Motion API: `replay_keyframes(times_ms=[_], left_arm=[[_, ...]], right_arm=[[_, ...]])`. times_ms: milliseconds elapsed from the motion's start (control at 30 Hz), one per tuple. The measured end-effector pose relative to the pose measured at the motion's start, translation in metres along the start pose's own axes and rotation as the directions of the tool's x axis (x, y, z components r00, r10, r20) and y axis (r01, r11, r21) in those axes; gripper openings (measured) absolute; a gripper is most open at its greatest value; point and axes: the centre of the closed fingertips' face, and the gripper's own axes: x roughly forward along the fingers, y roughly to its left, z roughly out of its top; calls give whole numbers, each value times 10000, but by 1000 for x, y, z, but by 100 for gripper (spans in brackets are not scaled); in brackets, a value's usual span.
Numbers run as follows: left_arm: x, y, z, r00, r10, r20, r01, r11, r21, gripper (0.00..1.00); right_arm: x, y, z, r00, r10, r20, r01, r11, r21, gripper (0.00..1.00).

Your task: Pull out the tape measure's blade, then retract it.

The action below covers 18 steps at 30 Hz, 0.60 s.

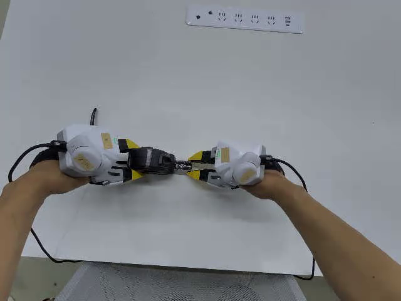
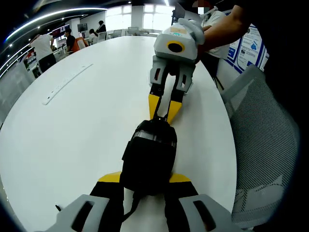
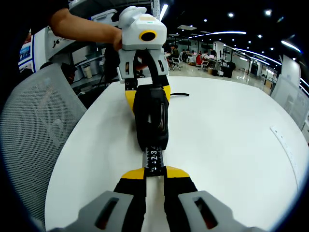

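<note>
White table (image 1: 250, 94) spans the head view, power strip (image 1: 244, 18) at upper centre.

Left gripper (image 1: 135, 160) sits centre-left and right gripper (image 1: 195, 166) centre-right, nose to nose and near each other.

Left gripper is clenched on the black case (image 1: 155, 160). In the left gripper view the case (image 2: 148, 154) sits between that gripper's (image 2: 145, 178) 2 yellow tips at bottom centre, with the right gripper (image 2: 164, 108) straight above it.

Right gripper is clenched on the blade (image 1: 185, 166). In the right gripper view its (image 3: 154, 173) tips pinch the blade (image 3: 153, 157) at lower centre. Digits 2 and 3 are readable, and the case (image 3: 150, 116) and left gripper (image 3: 147, 95) are directly above.

Key relation: the blade's long axis runs left-right in the head view, on 1 straight line through both grippers, and only a short stretch is out of the case. Likely the next move goes along that line, with the right gripper sliding right to pull or left to feed back. Which of the 2 steps this is, cannot tell.
</note>
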Motion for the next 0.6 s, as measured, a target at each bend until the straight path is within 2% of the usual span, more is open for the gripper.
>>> replay_keyframes(times_ms=[600], left_arm=[[1, -1, 0, 10000, -43, -38, 43, 10000, -32, 29]], right_arm=[[-9, 0, -9, 10000, 50, -27, -50, 10000, -19, 11]])
